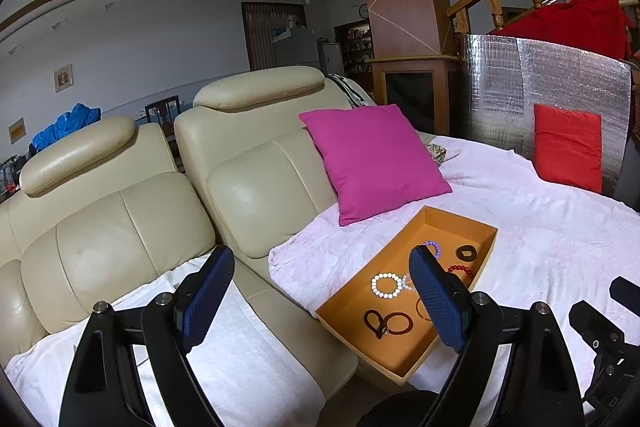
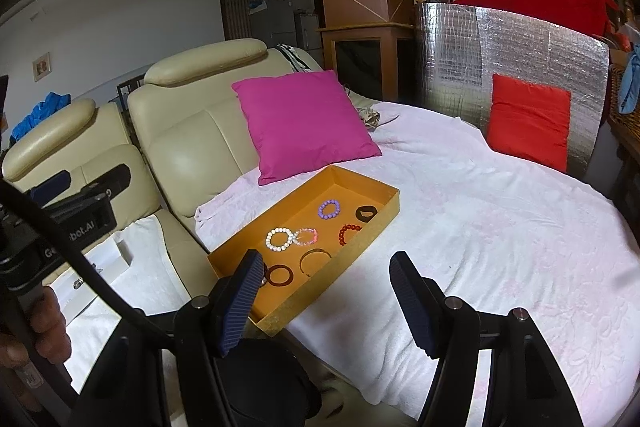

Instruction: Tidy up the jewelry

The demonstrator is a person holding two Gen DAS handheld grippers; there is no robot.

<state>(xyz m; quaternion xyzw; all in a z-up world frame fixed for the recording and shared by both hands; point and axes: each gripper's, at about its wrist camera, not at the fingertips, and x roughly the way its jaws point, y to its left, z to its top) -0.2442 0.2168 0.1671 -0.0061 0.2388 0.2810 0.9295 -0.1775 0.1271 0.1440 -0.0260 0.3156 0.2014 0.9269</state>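
Your left gripper [image 1: 320, 293] and your right gripper [image 2: 324, 297] are both spread wide and hold nothing. The orange tray [image 2: 382, 217] with the bracelets [image 2: 279, 239] lies on the bed [image 2: 500, 227], just ahead, right of your left gripper and left of your right one.

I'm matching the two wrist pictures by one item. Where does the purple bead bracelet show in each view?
Left wrist: purple bead bracelet at the orange tray's far end, partly behind a gripper finger.
Right wrist: purple bead bracelet fully visible, far part of the tray.
Shared landmark: magenta pillow beyond the tray.
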